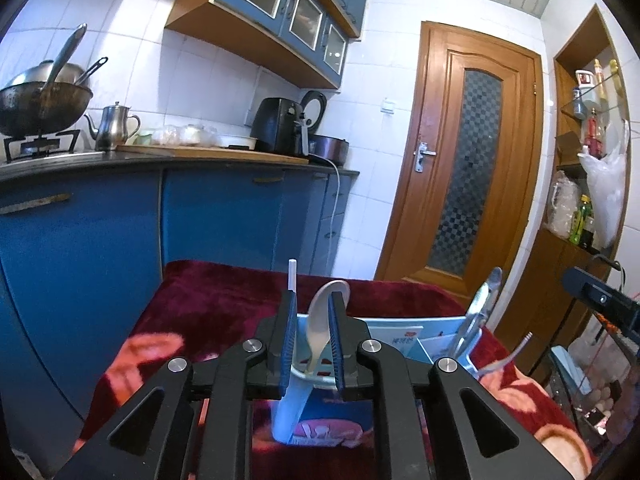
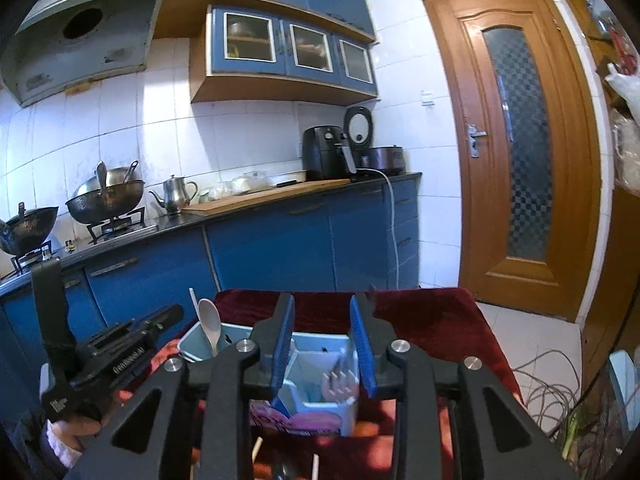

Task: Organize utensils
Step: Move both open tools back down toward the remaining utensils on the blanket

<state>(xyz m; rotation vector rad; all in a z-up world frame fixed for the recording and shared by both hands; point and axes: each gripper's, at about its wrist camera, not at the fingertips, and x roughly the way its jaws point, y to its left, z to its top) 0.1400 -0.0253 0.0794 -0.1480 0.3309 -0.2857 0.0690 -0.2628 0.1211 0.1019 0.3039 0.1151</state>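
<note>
No legible text on any surface.

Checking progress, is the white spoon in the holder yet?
In: the white spoon stands upright in the holder, bowl up.

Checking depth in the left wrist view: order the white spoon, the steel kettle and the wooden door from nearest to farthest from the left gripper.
1. White spoon, between the left gripper's fingers.
2. Wooden door, to the right beyond the red cloth.
3. Steel kettle, far left on the counter.
</note>
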